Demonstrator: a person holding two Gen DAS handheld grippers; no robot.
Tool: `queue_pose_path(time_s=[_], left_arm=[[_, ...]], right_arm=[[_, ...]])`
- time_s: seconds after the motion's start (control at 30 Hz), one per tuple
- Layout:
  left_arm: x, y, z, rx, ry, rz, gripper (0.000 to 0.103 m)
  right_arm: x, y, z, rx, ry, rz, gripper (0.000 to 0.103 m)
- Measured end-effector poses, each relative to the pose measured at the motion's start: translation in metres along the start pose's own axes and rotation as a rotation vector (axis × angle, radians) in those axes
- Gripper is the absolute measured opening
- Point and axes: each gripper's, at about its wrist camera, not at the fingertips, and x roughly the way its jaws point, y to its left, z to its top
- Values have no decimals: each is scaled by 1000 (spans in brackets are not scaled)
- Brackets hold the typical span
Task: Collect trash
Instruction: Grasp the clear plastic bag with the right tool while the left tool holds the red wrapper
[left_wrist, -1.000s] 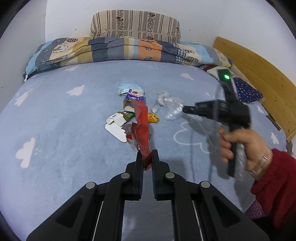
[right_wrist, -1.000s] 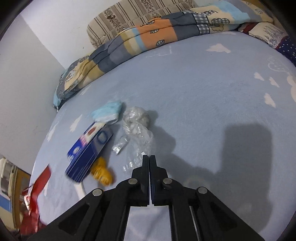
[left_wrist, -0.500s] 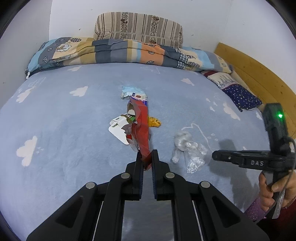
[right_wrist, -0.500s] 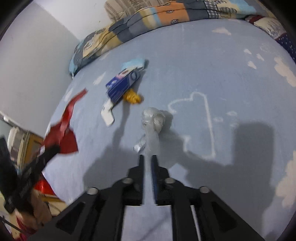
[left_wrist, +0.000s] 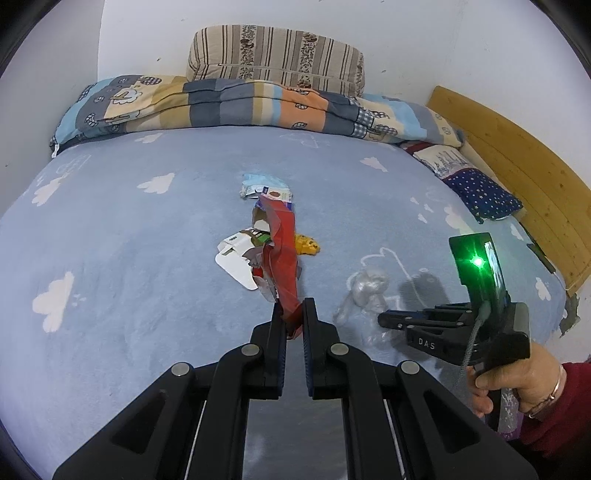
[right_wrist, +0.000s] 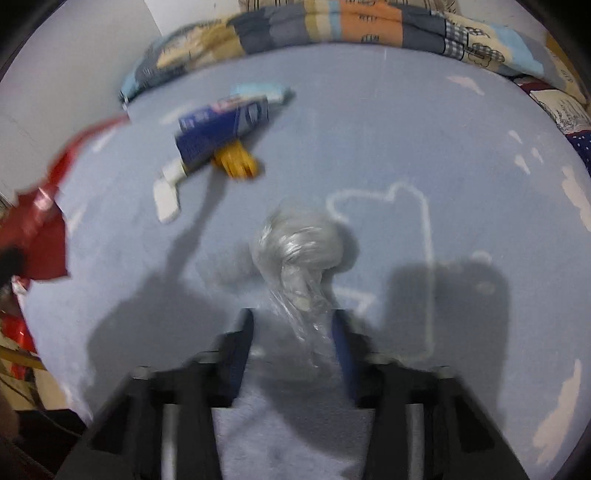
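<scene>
My left gripper (left_wrist: 294, 314) pinches the red bag (left_wrist: 282, 254) as the collector. My right gripper (right_wrist: 293, 332), jaws closing, straddles clear plastic wrap (right_wrist: 299, 254) at twelve o'clock; contact's probably not made, frame's blurred.

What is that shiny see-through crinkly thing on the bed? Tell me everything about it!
The crumpled clear plastic wrap looks like thin, glossy film, bunched into a whitish ball at its far end with a loose wrinkled tail. It lies on the pale blue cloud-print bedsheet, apart from the other litter. Its tail runs between the fingers of the right tongs, which are closing around it but stand apart, not visibly pinching it yet.
</scene>
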Motion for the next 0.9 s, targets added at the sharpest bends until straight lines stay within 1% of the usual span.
queue_pose_path(time_s=[0.07,0.1,0.27,0.43,0.5,0.57,0.6,0.63,0.67,0.7,0.73,0.8,0.83,0.87,0.9], left_arm=[[-1,-2,0,4,-5,-2,8],[-1,-3,0,4,-7,-3,8],[-3,-6,0,15,-19,10,8],[-4,-8,0,30,-29,27,8],[-3,-9,0,32,-27,33,7],[-4,-9,-1,30,-25,34,8],[-4,-8,-1,28,-26,35,8],[-4,-7,0,25,-26,36,8],[-4,-5,0,20,-26,36,8],[-4,-4,1,16,-27,34,8],[-5,-3,1,12,-28,33,8],[-5,-3,1,10,-28,32,8],[-5,-3,2,10,-28,31,8],[-5,-4,1,10,-27,29,8],[-6,-4,1,12,-27,29,8]], right_arm=[[-6,0,-2,12,-4,15,2],[-11,1,-2,16,-21,19,1],[-53,11,-4,21,-149,0,1],[-93,30,-14,8,-277,-44,1],[-102,37,-17,3,-305,-41,1],[-98,41,-19,-2,-288,-39,1],[-95,41,-19,5,-266,-28,1],[-87,38,-21,22,-220,10,1],[-79,34,-22,52,-165,67,1],[-73,29,-24,93,-134,113,3],[-72,26,-26,113,-125,126,7],[-72,24,-26,105,-125,91,23],[-70,25,-27,100,-119,83,37],[-67,23,-27,102,-102,84,41],[-62,22,-29,108,-85,88,41]])
